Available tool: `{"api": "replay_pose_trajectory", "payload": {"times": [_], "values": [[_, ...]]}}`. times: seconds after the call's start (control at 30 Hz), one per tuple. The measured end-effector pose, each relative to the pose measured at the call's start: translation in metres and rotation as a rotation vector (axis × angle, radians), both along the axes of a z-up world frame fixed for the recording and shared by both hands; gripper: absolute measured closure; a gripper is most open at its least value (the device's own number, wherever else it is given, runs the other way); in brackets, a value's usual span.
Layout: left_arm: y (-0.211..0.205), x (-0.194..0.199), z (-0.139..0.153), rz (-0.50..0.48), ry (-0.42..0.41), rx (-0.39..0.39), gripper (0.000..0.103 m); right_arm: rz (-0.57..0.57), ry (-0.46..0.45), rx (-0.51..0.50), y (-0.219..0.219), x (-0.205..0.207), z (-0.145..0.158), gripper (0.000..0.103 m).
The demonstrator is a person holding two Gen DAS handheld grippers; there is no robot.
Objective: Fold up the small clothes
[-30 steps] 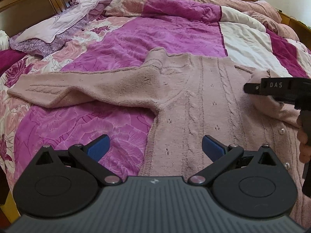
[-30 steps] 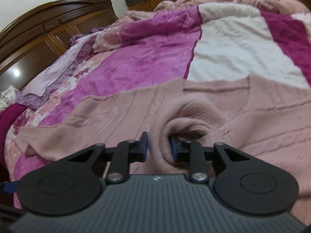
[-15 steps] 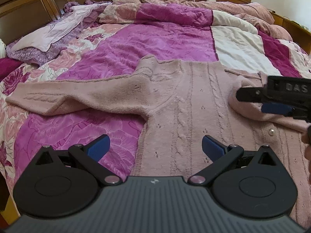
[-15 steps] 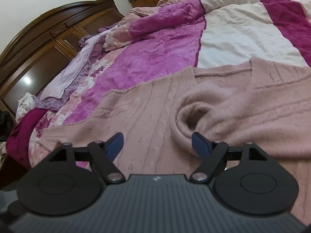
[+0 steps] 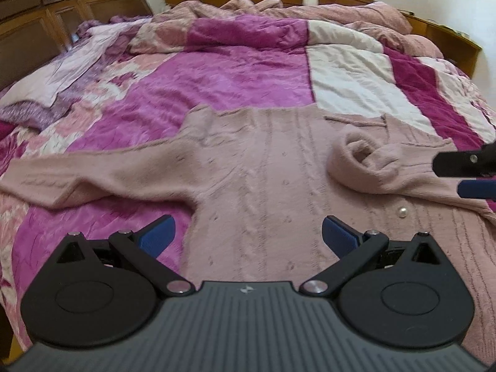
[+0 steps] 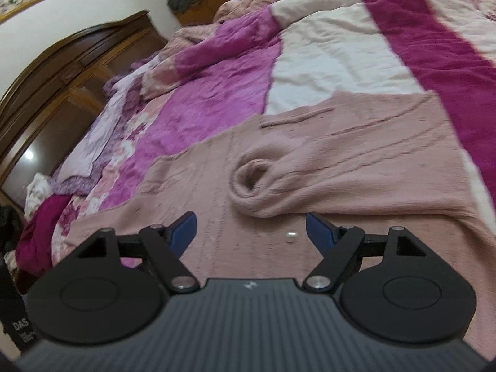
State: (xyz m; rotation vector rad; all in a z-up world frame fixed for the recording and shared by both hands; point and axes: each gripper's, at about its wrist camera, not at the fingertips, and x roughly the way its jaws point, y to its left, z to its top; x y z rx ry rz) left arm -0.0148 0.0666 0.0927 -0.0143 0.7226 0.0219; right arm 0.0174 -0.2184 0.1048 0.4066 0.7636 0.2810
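A pink knitted cardigan (image 5: 263, 167) lies flat on the bed, also seen in the right wrist view (image 6: 356, 161). Its left sleeve (image 5: 77, 176) stretches out to the left. Its right sleeve is folded across the body, with the open cuff (image 5: 362, 161) lying on the chest; the cuff also shows in the right wrist view (image 6: 257, 183). My left gripper (image 5: 248, 235) is open and empty above the cardigan's lower body. My right gripper (image 6: 251, 229) is open and empty just short of the cuff; its fingers (image 5: 465, 173) show at the right edge of the left wrist view.
A purple, pink and white patchwork quilt (image 5: 235, 71) covers the bed. A dark wooden headboard (image 6: 62, 86) runs along the left. Lilac and white clothes (image 5: 62, 74) lie at the far left. A pearl button (image 5: 402, 212) sits on the cardigan front.
My right gripper opened and let go of the sleeve cuff, then drew back from it. The cuff now rests on the cardigan's chest. My left gripper stayed open and lifted slightly.
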Motion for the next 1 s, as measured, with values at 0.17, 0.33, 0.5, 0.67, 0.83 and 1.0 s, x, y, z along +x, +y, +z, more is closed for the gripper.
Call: {"api": "replay_pose_trajectory", "payload": {"times": [0.17, 0.33, 0.5, 0.67, 0.83, 1.0], "values": [[-0.017, 0.013, 0.012, -0.063, -0.033, 0.033, 0.0, -0.098, 0.022, -0.042, -0.03, -0.005, -0.007, 0.024], [-0.039, 0.039, 0.023, -0.132, -0.051, 0.045, 0.0, -0.191, 0.059, -0.031, -0.059, 0.004, -0.013, 0.024], [-0.065, 0.078, 0.025, -0.168, -0.049, 0.079, 0.0, -0.226, 0.044, -0.067, -0.075, 0.019, -0.016, 0.024], [-0.087, 0.122, 0.013, -0.229, -0.017, 0.113, 0.002, -0.208, -0.029, -0.15, -0.079, 0.033, -0.029, 0.024], [-0.102, 0.158, 0.0, -0.284, 0.027, 0.09, 0.008, -0.197, 0.001, -0.165, -0.077, 0.045, -0.053, 0.024], [-0.116, 0.194, -0.014, -0.307, 0.066, 0.09, 0.02, -0.195, -0.002, -0.178, -0.075, 0.046, -0.074, 0.024]]}}
